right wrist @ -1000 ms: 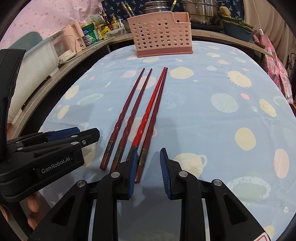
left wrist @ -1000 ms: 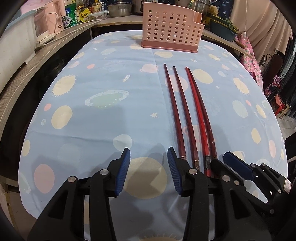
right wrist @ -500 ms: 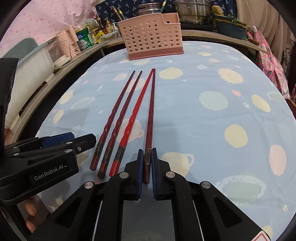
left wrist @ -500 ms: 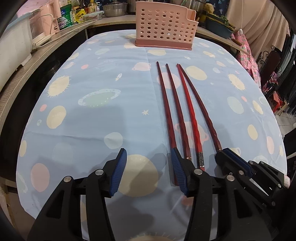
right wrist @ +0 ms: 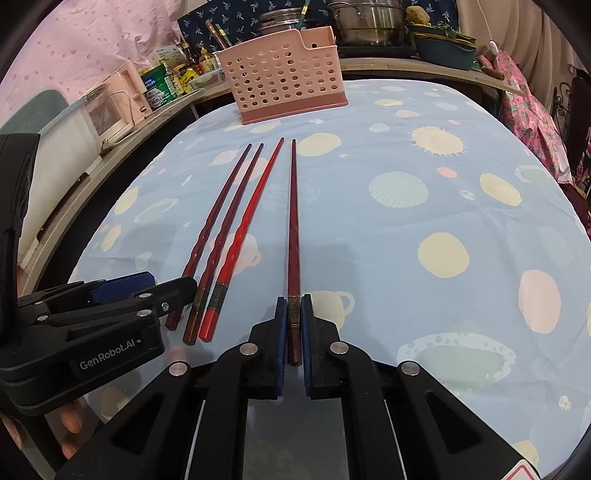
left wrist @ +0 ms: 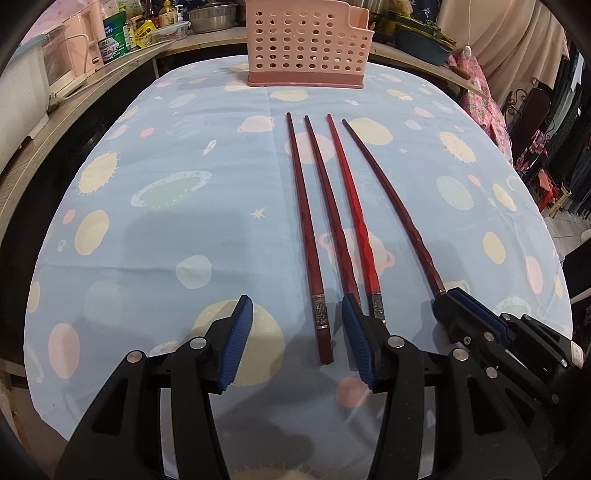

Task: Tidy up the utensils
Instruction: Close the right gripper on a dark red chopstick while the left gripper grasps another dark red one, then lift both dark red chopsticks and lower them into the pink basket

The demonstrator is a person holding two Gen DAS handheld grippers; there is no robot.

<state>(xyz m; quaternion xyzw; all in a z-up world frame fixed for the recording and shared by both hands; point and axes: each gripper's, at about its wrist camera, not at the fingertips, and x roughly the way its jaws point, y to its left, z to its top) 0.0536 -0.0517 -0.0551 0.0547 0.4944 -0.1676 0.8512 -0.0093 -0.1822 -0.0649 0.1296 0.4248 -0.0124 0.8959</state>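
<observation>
Several red chopsticks lie lengthwise on the blue planet-print tablecloth. My right gripper is shut on the thick end of the rightmost dark red chopstick, which also shows in the left wrist view. My left gripper is open, its jaws astride the end of the leftmost chopstick. A second dark chopstick and a bright red one lie between. A pink perforated utensil basket stands at the far end of the table; it also shows in the right wrist view.
A counter behind the table holds pots, bottles and tins, and a pink appliance. A patterned pink cloth hangs at the right. The table edge drops off at left and right.
My right gripper closed on the rightmost chopstick and drew it away from the bright red one. My left gripper moved forward, so the leftmost chopstick's end now lies between its jaws.
</observation>
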